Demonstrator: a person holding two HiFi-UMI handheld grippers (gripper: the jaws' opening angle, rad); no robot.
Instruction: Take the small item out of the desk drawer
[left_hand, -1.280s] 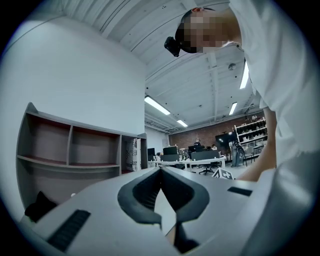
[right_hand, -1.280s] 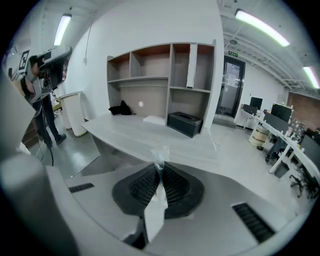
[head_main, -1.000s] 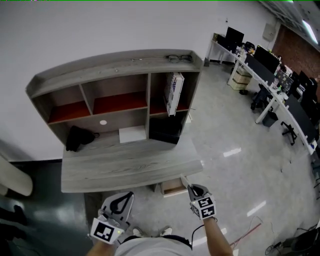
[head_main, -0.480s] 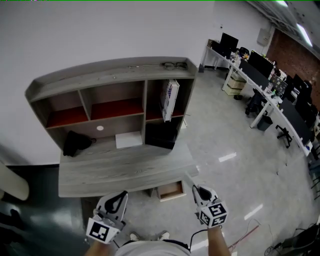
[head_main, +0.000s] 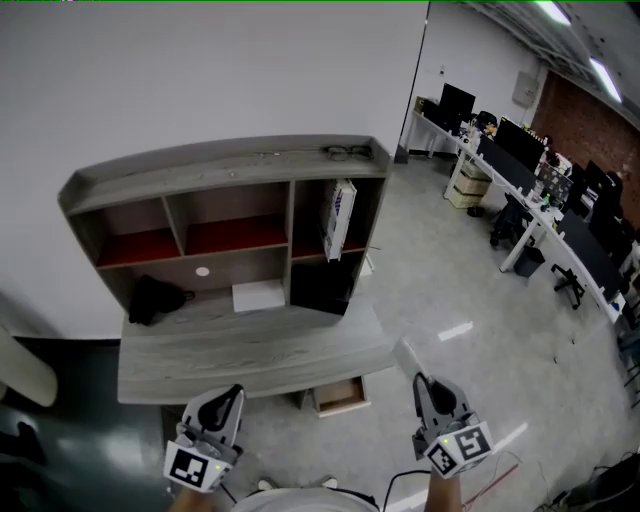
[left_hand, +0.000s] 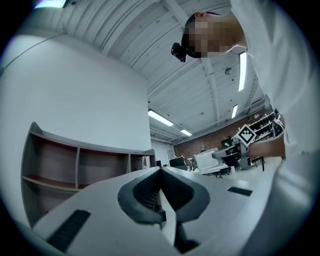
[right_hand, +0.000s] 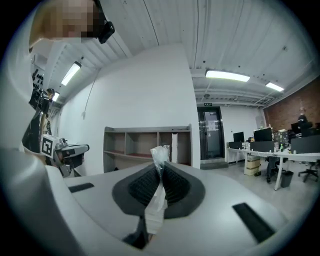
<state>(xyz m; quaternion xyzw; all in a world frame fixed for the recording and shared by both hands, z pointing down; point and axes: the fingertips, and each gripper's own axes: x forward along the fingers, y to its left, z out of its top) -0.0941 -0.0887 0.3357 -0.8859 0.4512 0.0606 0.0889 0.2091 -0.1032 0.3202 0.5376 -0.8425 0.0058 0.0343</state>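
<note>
The right gripper (head_main: 419, 380) has its fingers clamped on a small clear packet (right_hand: 160, 152), out of the open drawer (head_main: 342, 396) beneath the bench (head_main: 250, 350). The left gripper (head_main: 233, 394) has its fingers together, empty.

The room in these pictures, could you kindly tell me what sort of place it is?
Most likely an open-plan office: long white desks carrying black monitors, a grey wooden desk with a shelf hutch, and a red brick wall.
</note>
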